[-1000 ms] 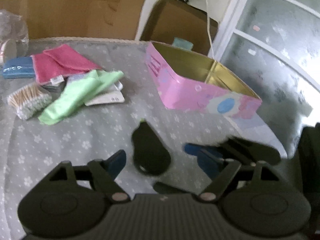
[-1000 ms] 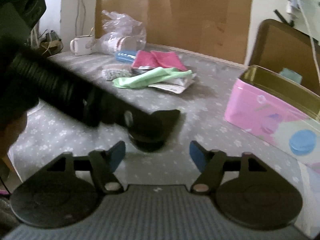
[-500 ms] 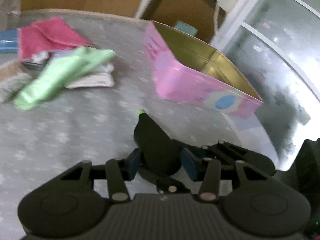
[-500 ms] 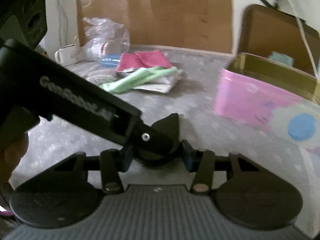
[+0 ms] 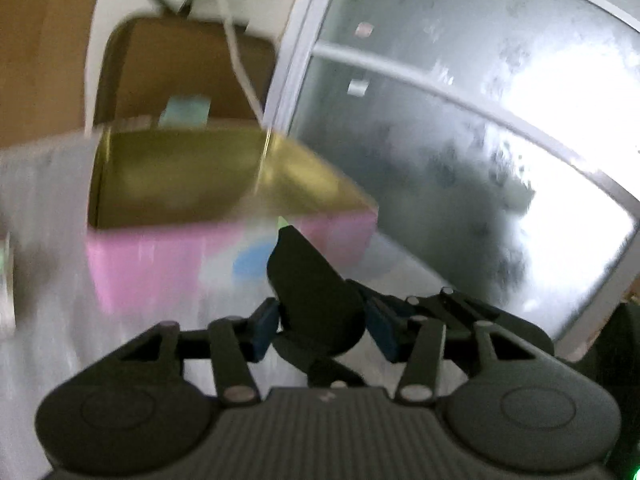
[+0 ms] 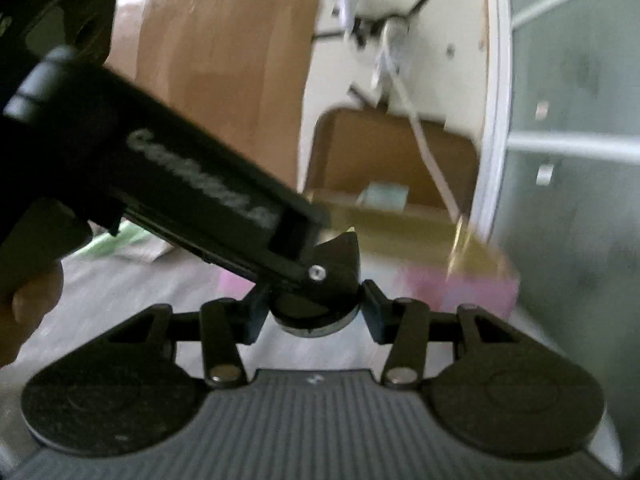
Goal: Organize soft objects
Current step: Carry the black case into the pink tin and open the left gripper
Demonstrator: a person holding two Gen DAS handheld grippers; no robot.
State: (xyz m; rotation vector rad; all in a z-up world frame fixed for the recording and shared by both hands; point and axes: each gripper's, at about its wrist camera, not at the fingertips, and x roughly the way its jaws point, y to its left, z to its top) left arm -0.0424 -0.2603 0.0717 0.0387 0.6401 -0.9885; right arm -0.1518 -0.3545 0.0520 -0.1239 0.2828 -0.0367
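Observation:
A black teardrop-shaped object (image 5: 312, 280) with a small green tip hangs in the air in front of the pink tin (image 5: 160, 272). My left gripper (image 5: 322, 330) has its blue pads against the object's sides, and its jaws are opening slightly. My right gripper (image 6: 314, 314) is shut on the same object (image 6: 340, 276) from the other side. In the right wrist view the left gripper's finger (image 6: 296, 264) reaches in from the upper left onto the object. The tin (image 6: 460, 288) is open, and what shows of its gold inside looks empty. Both views are motion-blurred.
The tin's lid (image 5: 180, 72) leans upright behind it, with a white cable (image 5: 240, 72) hanging in front. A frosted glass door (image 5: 480, 160) fills the right. A green cloth (image 6: 120, 240) lies on the grey dotted table cover at left, beside a person's hand (image 6: 24, 300).
Both grippers closed on the black object where it lay on the table cover, lifted it and swung right towards the pink tin. The pile of cloths has slid out of the left wrist view.

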